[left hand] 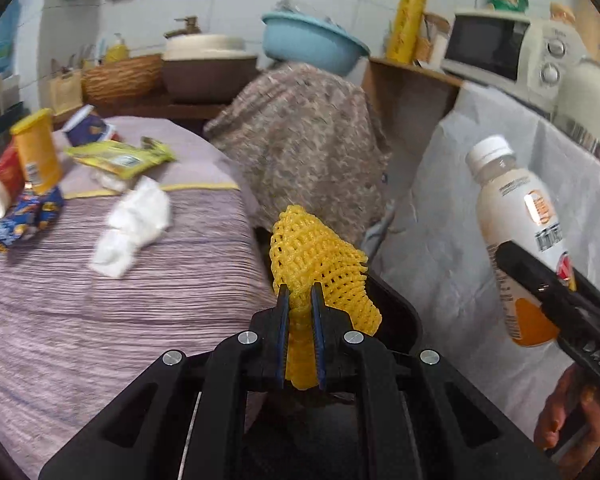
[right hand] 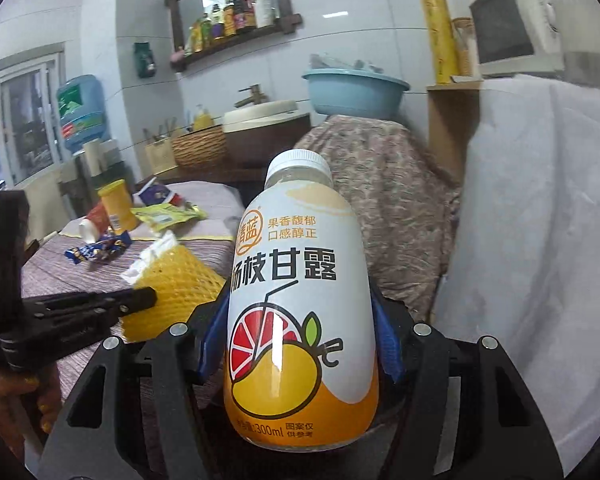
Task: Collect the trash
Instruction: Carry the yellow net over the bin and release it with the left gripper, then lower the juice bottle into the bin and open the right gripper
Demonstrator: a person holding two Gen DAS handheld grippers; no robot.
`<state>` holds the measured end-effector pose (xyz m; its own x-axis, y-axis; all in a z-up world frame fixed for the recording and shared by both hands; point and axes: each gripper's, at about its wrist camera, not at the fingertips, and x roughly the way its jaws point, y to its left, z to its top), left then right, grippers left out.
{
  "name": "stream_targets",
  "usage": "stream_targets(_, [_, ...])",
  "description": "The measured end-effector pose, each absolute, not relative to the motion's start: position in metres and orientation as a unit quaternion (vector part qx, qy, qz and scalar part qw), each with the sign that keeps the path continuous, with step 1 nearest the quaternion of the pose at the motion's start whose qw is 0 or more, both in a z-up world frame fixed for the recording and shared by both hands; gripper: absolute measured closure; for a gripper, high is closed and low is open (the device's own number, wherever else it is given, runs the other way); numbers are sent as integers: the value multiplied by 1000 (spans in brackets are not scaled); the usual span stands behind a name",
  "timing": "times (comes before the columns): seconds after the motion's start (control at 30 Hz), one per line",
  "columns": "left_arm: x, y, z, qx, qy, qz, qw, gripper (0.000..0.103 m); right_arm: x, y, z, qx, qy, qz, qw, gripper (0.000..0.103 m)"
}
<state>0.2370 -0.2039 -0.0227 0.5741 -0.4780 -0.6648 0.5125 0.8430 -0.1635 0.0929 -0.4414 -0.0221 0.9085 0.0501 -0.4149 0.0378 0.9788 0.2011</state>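
My left gripper point(left hand: 300, 292) is shut on a yellow foam net sleeve point(left hand: 316, 252), which sticks up past the fingertips, just off the right edge of the purple-clothed table point(left hand: 100, 320). My right gripper point(right hand: 300, 320) is shut on an upright white-and-orange drink bottle point(right hand: 300, 264) with a white cap. That bottle point(left hand: 516, 216) and the right gripper point(left hand: 540, 280) also show at the right of the left wrist view. On the table lie a white tissue point(left hand: 132, 224), a yellow-green wrapper point(left hand: 120, 158), a blue wrapper point(left hand: 20, 220), a yellow canister point(left hand: 38, 152) and a red cup point(left hand: 2, 184).
A floral cloth point(left hand: 308, 140) covers something behind the table, with a blue basin point(left hand: 312, 44) on top. A white cloth point(left hand: 460, 208) drapes the counter at the right under a microwave point(left hand: 496, 46). A dark rounded object point(left hand: 392, 308) sits below the net.
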Motion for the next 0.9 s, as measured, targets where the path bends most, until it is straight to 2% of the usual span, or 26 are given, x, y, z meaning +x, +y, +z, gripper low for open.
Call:
stream_targets(0.23, [262,-272,-70,69,425,-293,853,92,91,-468,-37,117,228,-25,966,41])
stream_targets(0.57, [290,-325,-150,132,492,-303,805,92,90,-486,-46,125,235,-44,963,41])
stream_targets(0.6, [292,-327,-155,137,495,-301,803,89,90,-488,-47,126,237,-48,962,41])
stream_targets(0.7, [293,-330,-165,153,495,-294,803,70,91,-494,-52,134,242,-49,960,41])
stream_targets(0.77, [292,-327,-164,155,488,-295,806,51,93,-495,-55,134,244,-53,959,41])
stream_targets(0.9, [284,-315,-146,137,469,-313,814,47,95,-502,-62,140,248,-60,957,41])
